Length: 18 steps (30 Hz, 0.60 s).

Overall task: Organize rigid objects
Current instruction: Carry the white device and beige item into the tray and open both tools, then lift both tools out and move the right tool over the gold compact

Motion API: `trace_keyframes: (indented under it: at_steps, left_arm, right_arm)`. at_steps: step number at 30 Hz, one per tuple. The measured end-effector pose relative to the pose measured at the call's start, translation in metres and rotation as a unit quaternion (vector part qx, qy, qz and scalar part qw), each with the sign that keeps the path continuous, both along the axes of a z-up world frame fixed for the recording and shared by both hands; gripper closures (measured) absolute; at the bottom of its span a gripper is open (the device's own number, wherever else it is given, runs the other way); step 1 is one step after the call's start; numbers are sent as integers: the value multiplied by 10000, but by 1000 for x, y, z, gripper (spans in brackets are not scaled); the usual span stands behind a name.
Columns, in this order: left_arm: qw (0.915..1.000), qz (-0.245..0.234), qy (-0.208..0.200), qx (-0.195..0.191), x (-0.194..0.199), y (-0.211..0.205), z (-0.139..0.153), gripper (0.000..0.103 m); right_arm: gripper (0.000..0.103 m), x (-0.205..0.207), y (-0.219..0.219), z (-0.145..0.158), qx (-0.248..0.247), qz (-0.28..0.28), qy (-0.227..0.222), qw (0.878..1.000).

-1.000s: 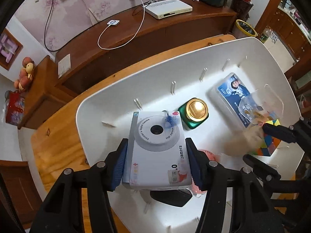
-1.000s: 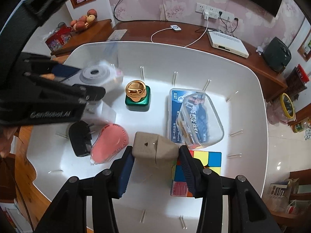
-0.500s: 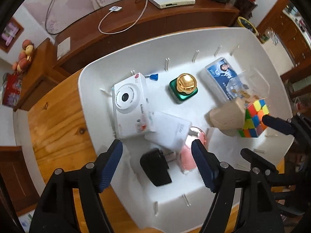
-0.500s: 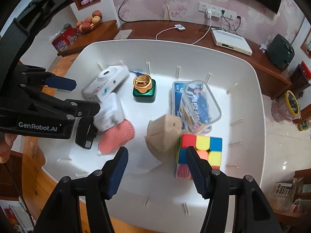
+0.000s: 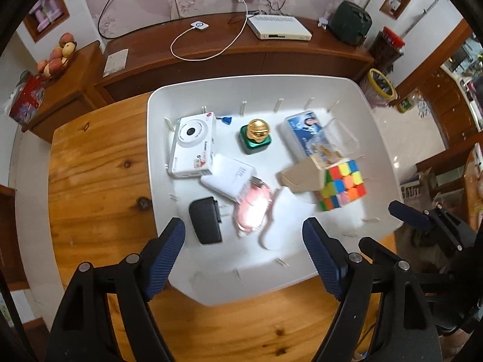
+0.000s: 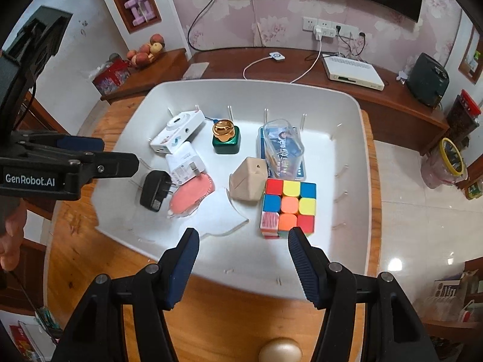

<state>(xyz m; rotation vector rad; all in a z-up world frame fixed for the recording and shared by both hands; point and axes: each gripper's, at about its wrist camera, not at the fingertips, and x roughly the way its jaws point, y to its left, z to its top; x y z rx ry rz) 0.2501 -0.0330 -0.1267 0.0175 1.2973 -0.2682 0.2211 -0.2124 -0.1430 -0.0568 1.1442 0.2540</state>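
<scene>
While the white tray [image 5: 374, 138] of rigid objects rests on the wooden worktop [image 5: 99, 181] before a dark sideboard [image 5: 302, 54], left tool [image 5: 243, 241] and right tool [image 6: 244, 249] hover above, jaws apart, just opened, empty.

The left gripper [image 5: 243, 236] points steeply downward, its two blue-padded fingers [image 5: 169, 247] spread wide with nothing between them — the jaws have just been opening. The right gripper [image 6: 244, 250] tilts down too, its fingers [image 6: 305, 262] parted and gripping nothing, having opened a moment back. At the left edge of the right wrist view a hand [image 6: 10, 235] shows — it holds the left gripper's handle.
</scene>
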Motion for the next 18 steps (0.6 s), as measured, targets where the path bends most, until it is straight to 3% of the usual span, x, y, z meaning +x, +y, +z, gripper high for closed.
trace_keyframes:
  at_steps: [13, 18]
  left_arm:
    - [9981, 160, -583, -145, -71, -29, 49, 17]
    - [9963, 270, -818, 3, -99, -37, 53, 17]
  right_arm:
    - [40, -54, -32, 48, 257, -16, -419, 9988]
    - [29, -82, -51, 57, 348, -55, -631, 9974]
